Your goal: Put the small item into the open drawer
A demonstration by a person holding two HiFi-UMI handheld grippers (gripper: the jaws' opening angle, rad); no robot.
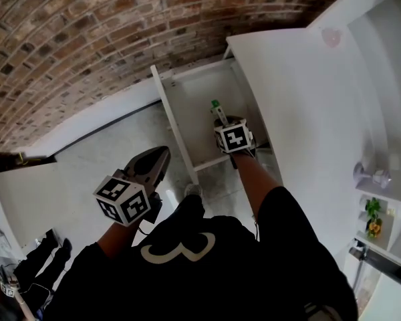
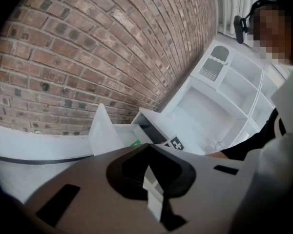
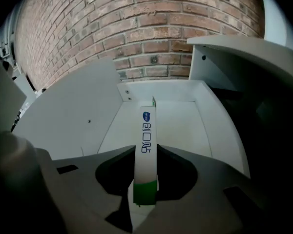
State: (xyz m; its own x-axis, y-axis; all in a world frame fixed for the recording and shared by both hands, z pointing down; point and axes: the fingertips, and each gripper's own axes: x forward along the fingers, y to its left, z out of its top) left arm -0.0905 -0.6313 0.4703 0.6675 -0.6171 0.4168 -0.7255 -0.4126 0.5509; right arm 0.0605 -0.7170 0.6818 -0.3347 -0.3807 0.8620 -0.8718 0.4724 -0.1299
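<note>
The open white drawer (image 1: 195,122) juts out from a white cabinet against the brick wall. My right gripper (image 1: 222,119) hangs over the drawer's near part, pointing steeply down, shut on a slim white box with a green end and blue print (image 1: 216,108). In the right gripper view the box (image 3: 147,135) stands up between the jaws above the bare drawer floor (image 3: 183,126). My left gripper (image 1: 160,156) is off to the left of the drawer over the floor, jaws together with nothing in them. In the left gripper view the drawer (image 2: 121,133) lies ahead of that gripper (image 2: 149,150).
The cabinet top (image 1: 301,99) runs along the right of the drawer. White shelves (image 1: 381,199) with a small plant (image 1: 373,211) are at the far right. A brick wall (image 1: 87,39) stands behind. My shoe (image 1: 193,191) is on the pale floor just before the drawer front.
</note>
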